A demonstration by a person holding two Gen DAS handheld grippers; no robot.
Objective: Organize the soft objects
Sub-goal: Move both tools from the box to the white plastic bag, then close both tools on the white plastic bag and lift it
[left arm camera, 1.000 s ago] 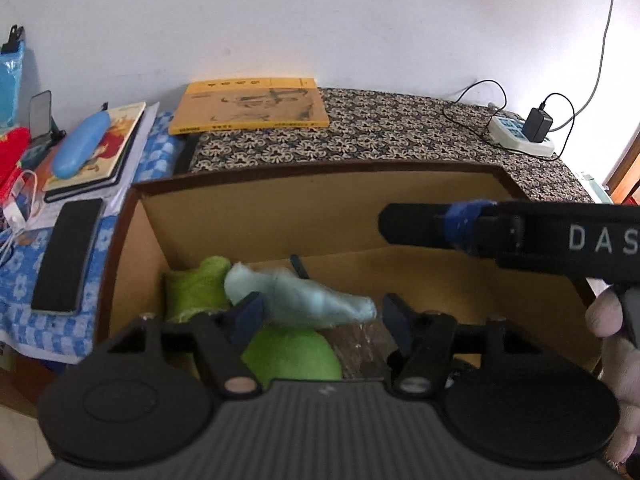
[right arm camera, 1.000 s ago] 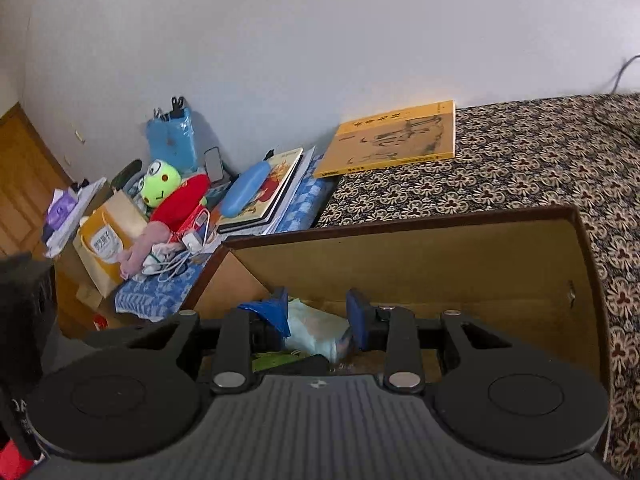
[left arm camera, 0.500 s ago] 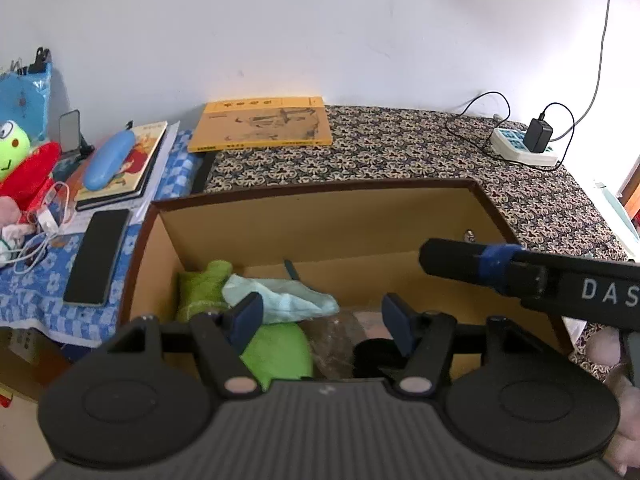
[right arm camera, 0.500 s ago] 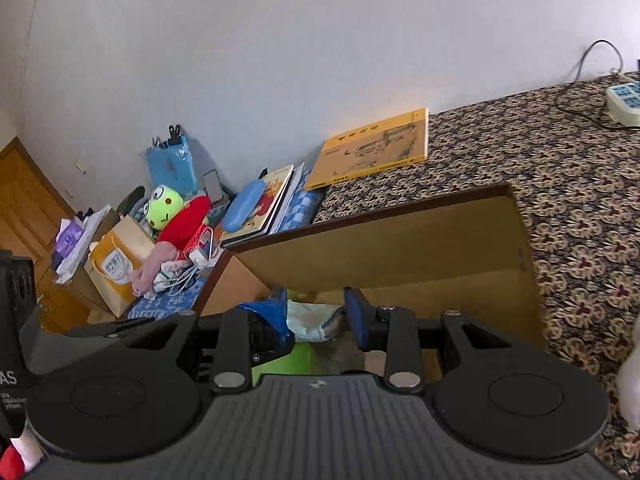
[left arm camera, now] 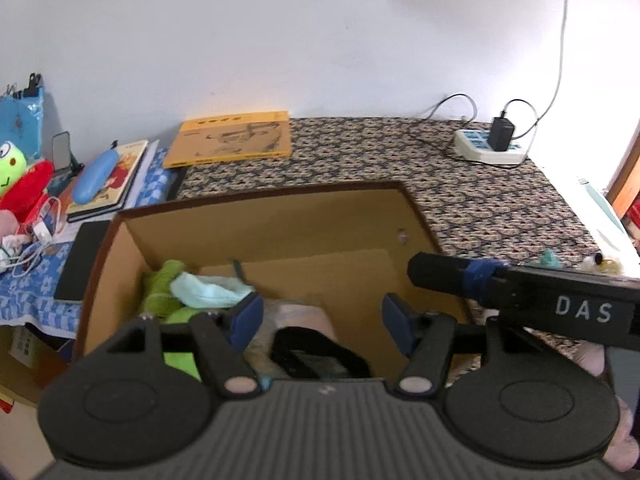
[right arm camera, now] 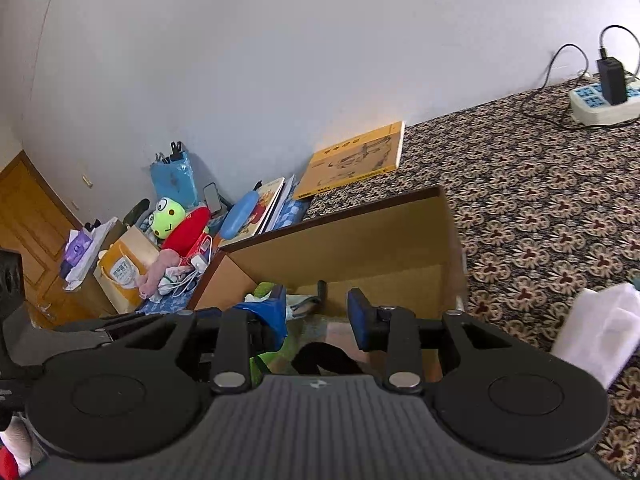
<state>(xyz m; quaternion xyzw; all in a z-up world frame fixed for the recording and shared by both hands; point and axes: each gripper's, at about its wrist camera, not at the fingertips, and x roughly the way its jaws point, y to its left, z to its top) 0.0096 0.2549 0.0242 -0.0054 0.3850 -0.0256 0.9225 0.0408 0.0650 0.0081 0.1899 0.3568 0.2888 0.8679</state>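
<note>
At left, we see a green frog plush (right arm camera: 166, 218) on the cluttered side table. Our left gripper (left arm camera: 322, 316) hangs wide open and empty over the open brown cardboard box (left arm camera: 280, 220), where green and pale blue soft items (left arm camera: 208, 290) lie (others blurred). Our right gripper (right arm camera: 318, 310) is opening, holding nothing.

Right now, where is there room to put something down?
The patterned cloth between the yellow book and the power strip lies bare. The cardboard box is roomy along its right side. The blue checked cloth is crowded with toys and cables.
</note>
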